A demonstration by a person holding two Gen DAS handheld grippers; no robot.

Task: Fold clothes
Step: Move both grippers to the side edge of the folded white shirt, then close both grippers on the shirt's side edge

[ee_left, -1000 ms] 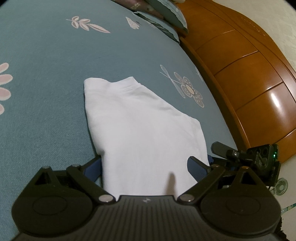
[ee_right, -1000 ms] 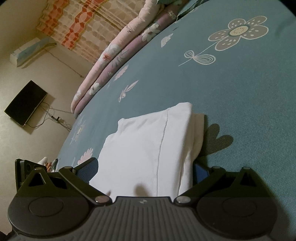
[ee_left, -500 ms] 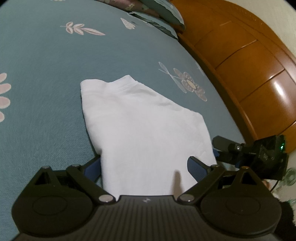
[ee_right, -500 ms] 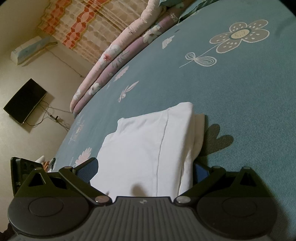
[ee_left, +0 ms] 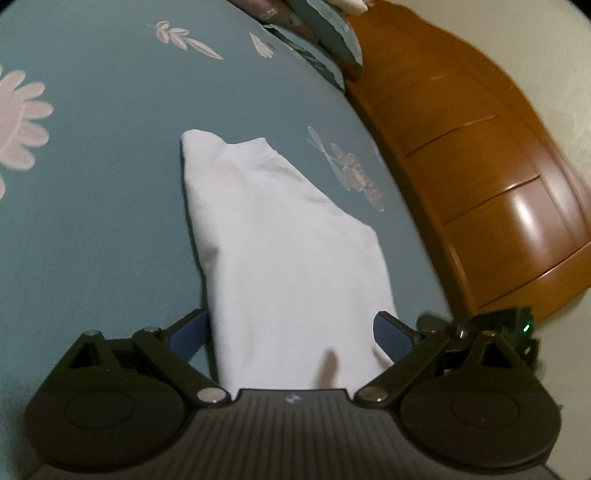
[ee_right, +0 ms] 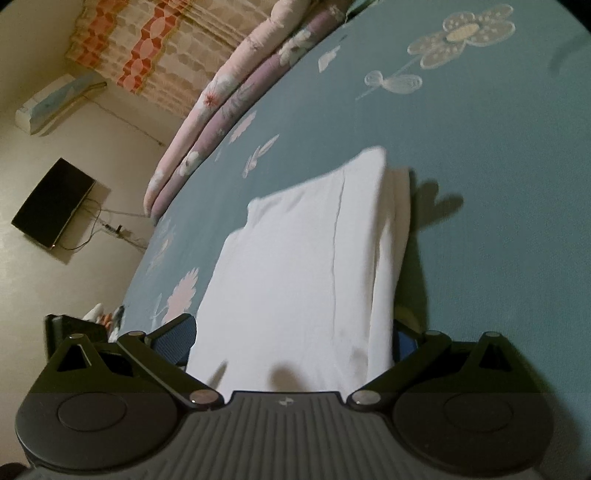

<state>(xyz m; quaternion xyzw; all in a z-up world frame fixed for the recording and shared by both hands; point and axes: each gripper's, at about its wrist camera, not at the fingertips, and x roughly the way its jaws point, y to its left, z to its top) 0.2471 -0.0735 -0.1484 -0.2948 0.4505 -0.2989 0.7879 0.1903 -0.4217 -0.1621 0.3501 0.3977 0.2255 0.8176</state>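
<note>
A folded white garment (ee_left: 280, 251) lies on the teal flowered bedspread (ee_left: 96, 177). Its near end reaches in between the wide-spread blue-padded fingers of my left gripper (ee_left: 291, 328), which is open. The left pad is partly hidden behind the cloth edge. From the opposite side, the same garment (ee_right: 295, 273) fills the gap of my right gripper (ee_right: 295, 332), also open, with the right pad tucked behind the folded layers. Each gripper shows in the other's view: the right one (ee_left: 498, 325) and the left one (ee_right: 70, 328), at the bed's edge.
A wooden headboard (ee_left: 480, 166) runs along the right in the left wrist view, with pillows (ee_left: 321, 33) at its top. A rolled pink quilt (ee_right: 229, 96) lies along the far bed edge. Beyond the bed are a black screen (ee_right: 51, 203) and curtains (ee_right: 159, 48).
Both views have shifted and blurred with motion. The garment now looks larger and nearer in both views, and the right gripper sits lower in the left wrist view. The fingers stay spread.
</note>
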